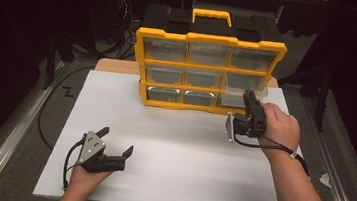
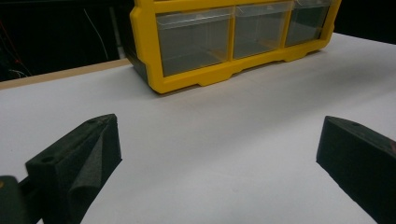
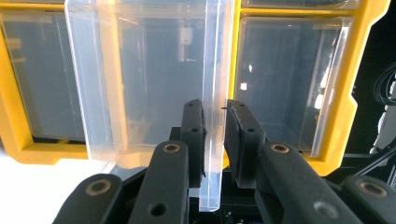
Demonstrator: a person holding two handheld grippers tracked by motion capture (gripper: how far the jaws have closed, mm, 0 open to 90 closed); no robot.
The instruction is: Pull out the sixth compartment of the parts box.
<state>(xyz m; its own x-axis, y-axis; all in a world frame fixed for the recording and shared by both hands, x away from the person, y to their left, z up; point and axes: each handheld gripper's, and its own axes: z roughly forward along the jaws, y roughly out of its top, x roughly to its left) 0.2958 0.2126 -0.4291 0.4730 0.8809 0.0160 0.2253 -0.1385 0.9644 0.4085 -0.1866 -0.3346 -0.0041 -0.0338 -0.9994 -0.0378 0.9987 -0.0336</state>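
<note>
Right gripper [image 1: 250, 99] reaches to the lower right of the yellow drawer organizer [image 1: 208, 66], its jaws clamped on the front wall of a clear plastic drawer [image 3: 154, 79]; in the right gripper view the wall stands edge-on between the two pads, pinched near its lower edge. That drawer sticks out from the organizer's frame, partly drawn from its slot. Left gripper [image 1: 117, 142] sits well apart near the front left of the white board [image 1: 172, 145], held low in the person's hand, jaws spread wide with nothing between them, pointed toward the organizer's bottom row
</note>
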